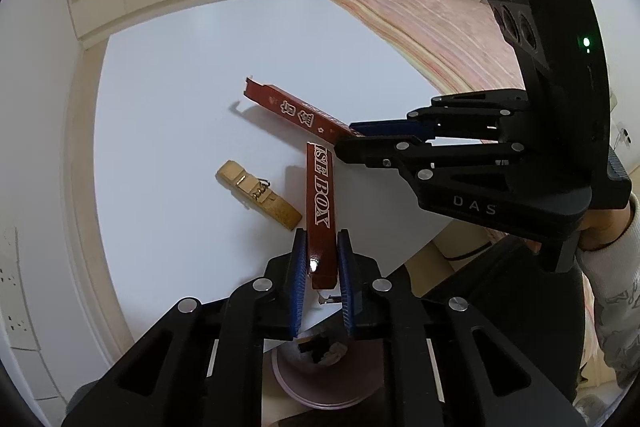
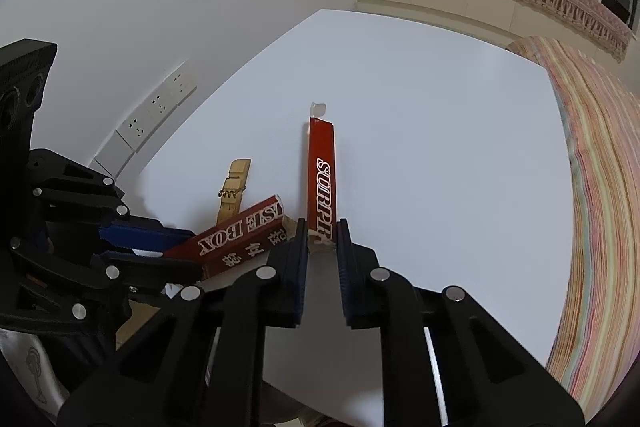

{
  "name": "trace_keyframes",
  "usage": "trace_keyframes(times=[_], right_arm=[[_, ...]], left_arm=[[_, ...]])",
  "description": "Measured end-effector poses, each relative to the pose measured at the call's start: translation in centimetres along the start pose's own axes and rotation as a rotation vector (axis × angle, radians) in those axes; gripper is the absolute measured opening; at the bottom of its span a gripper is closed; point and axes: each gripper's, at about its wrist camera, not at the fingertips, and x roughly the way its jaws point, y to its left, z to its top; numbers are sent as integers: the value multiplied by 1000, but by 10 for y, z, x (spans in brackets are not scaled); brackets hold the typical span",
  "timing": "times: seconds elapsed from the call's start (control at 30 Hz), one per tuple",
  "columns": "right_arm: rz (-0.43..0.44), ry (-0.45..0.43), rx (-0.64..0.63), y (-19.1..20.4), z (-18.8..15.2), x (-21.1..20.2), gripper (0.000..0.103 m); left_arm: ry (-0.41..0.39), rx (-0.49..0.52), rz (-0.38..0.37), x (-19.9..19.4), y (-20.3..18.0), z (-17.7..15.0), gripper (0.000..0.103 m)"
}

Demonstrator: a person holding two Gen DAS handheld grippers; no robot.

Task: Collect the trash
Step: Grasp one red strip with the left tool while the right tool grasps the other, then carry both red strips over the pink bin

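Two torn halves of a red cardboard box are held, one in each gripper. The left gripper has its blue pads closed on the near end of the half lettered "SE BOX", which runs straight ahead from its fingers over the near edge of the white table. The right gripper is clamped likewise on the torn near end of the half lettered "SURPR", which points forward along its fingers, with a ragged white flap at the far tip. In the right wrist view the left-held half lies just to the left of the right gripper's fingers, its torn end touching or nearly touching them. A wooden clothespin lies on the table, just left of the left gripper's piece and ahead of it. Below the left gripper, past the table edge, stands a round pink bin with scraps inside. Beyond the right gripper's right side lies a striped pink bedspread.
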Motion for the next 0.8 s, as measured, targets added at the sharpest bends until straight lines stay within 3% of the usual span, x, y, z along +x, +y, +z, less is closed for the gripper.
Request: trace_keyframes(times=[0.33,0.8], right_arm=[[-36,-44,25,19,-11,-50,13],[-74,-98,66,70,-63,-124,13]], left_arm=[[-50,41,16,-36,-7,-6,14],[-102,113,13,-82,-29,-38,14]])
